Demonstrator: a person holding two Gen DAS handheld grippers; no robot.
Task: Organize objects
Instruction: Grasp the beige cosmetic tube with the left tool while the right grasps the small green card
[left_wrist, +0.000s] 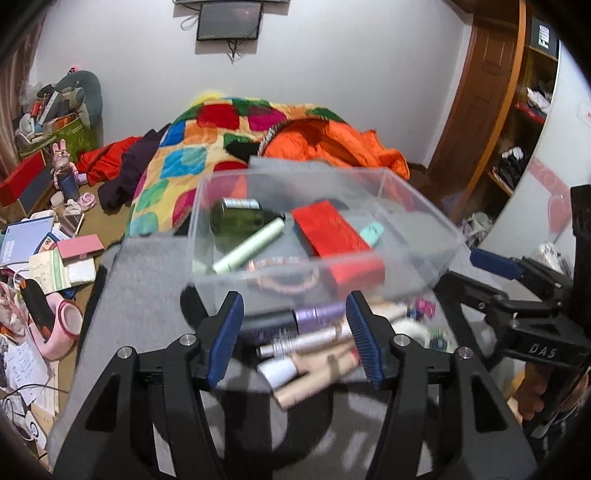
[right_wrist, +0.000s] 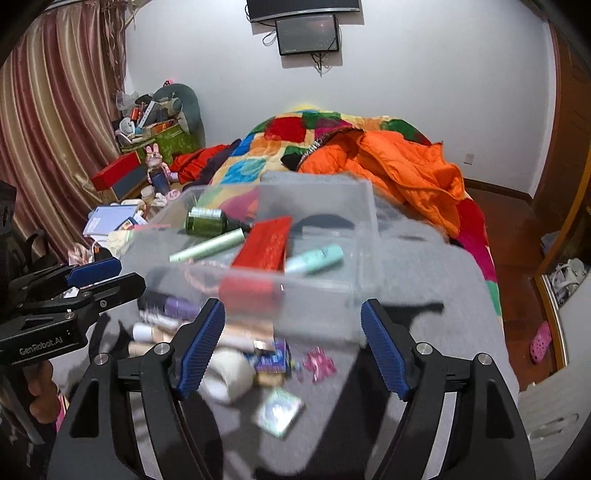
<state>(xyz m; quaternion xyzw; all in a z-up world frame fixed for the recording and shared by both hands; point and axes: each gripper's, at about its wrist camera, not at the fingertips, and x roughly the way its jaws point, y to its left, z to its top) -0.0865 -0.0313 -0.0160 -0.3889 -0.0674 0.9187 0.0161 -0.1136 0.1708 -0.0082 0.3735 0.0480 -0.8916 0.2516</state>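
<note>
A clear plastic box (left_wrist: 417, 218) (right_wrist: 365, 221) sits on a grey cloth (left_wrist: 140, 280) (right_wrist: 436, 273). It holds a green bottle (left_wrist: 236, 216) (right_wrist: 205, 221), a pale green tube (left_wrist: 251, 245) (right_wrist: 208, 249), a red box (left_wrist: 332, 232) (right_wrist: 266, 243) and a mint tube (right_wrist: 314, 258). Several cosmetic tubes (left_wrist: 306, 347) (right_wrist: 162, 325) lie in front of the box, with a white jar (right_wrist: 231, 374), a pink clip (right_wrist: 319, 363) and a square packet (right_wrist: 280, 410). My left gripper (left_wrist: 295, 336) is open above the tubes. My right gripper (right_wrist: 291, 350) is open above the small items.
A patchwork quilt (left_wrist: 192, 147) and an orange jacket (right_wrist: 406, 162) lie behind the box. A cluttered table with books and boxes (left_wrist: 44, 236) stands at the left. A wooden wardrobe (left_wrist: 491, 110) is at the right, curtains (right_wrist: 48, 129) at the left.
</note>
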